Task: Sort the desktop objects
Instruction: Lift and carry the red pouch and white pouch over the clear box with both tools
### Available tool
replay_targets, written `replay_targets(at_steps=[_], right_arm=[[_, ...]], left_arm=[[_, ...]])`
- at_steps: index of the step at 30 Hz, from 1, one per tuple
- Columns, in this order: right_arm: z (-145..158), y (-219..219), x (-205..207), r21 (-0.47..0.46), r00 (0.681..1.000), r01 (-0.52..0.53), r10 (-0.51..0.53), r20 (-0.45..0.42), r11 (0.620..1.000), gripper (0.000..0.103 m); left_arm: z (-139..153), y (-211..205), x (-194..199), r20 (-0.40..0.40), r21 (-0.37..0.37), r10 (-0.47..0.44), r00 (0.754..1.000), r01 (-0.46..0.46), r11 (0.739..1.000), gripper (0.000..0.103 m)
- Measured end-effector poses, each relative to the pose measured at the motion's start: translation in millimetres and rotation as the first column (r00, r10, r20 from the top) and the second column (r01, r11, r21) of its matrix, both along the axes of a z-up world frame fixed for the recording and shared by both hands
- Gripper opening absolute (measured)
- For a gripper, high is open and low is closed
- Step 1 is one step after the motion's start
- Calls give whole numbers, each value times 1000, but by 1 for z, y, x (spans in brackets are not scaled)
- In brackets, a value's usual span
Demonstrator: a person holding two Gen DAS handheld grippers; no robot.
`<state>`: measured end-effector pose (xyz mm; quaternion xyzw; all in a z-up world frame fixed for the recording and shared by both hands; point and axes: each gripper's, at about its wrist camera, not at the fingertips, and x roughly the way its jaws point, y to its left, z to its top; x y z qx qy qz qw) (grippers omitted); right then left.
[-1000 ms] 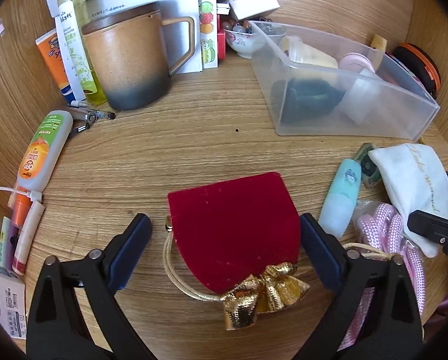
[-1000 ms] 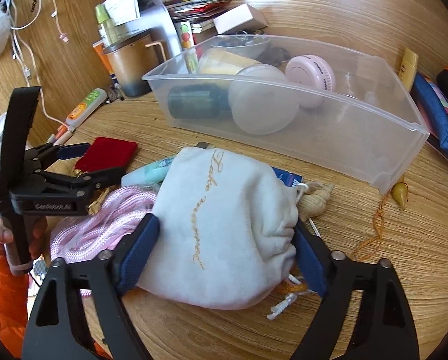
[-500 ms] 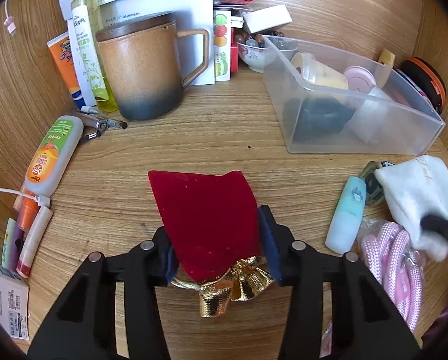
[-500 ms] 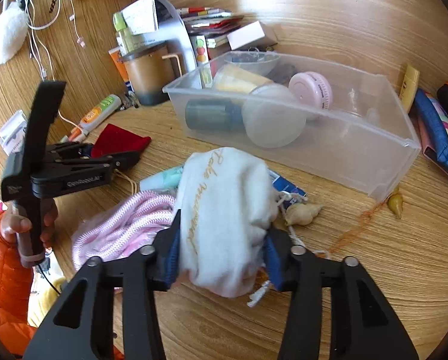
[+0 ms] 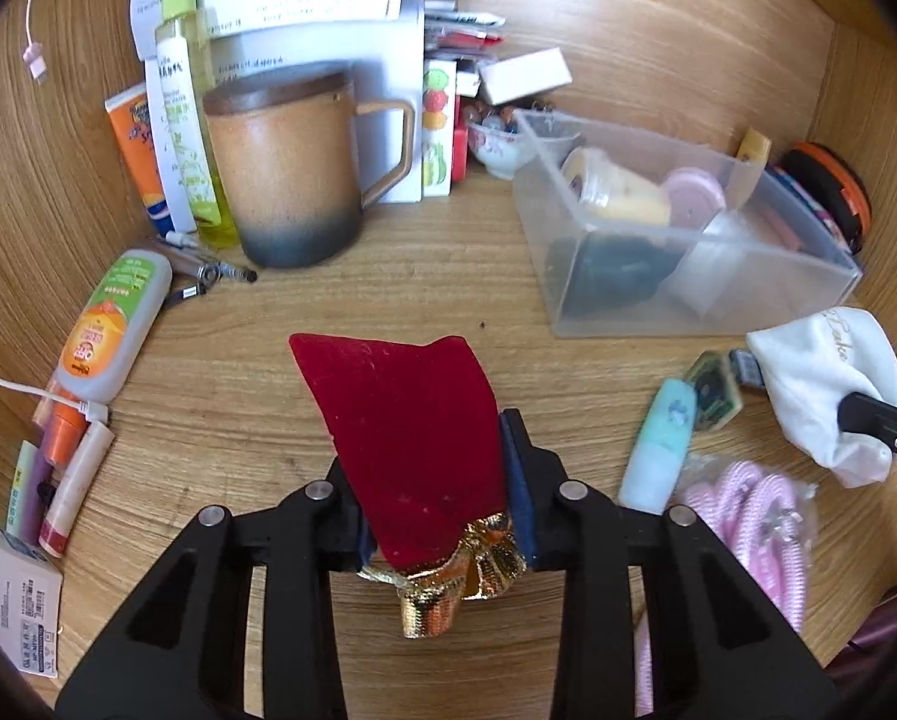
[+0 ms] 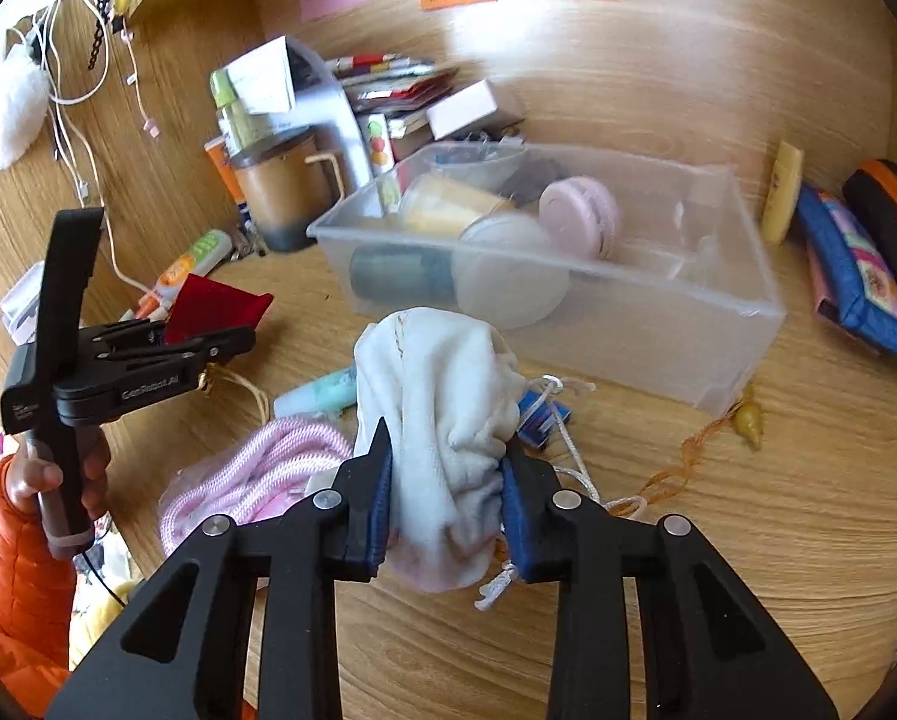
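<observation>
Cluttered wooden worktop [image 5: 424, 300]. Left tool [image 5: 442, 480], jaws just closed, pinched the red pouch [image 5: 406, 432]; right tool [image 6: 445, 492] likewise clamped the white pouch [image 6: 442, 408]. Clear bin [image 6: 736, 324] lay ahead. Risk: trailing drawstrings might snag nearby clutter.

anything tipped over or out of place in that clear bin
Yes. In the clear bin the yellow cup and the dark jar lie on their sides, heaped with the pink case at one end. The other end holds nothing I can make out.
</observation>
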<state>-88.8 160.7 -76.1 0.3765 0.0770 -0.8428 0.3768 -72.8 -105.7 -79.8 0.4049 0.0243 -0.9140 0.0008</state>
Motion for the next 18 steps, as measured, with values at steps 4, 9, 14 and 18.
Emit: replay_targets(at_steps=[4,9,14,18], right_arm=[[14,6,2,-16,1000,5,-6,-31,1000,28],[26,14,1,-34,998,29,-31,-58,999,28],[36,21,-3,-49,995,53,-57,-81,997,28],[39,26,-8,-57,993,75,-80,-85,996,28]], left_arm=[[10,7,2,-28,9,-17,999,17,1000,34],[25,20,5,-68,8,-52,996,52,999,34],[39,31,1,-99,13,-84,992,86,996,34],[46,41,-3,-116,21,-109,987,112,993,34]])
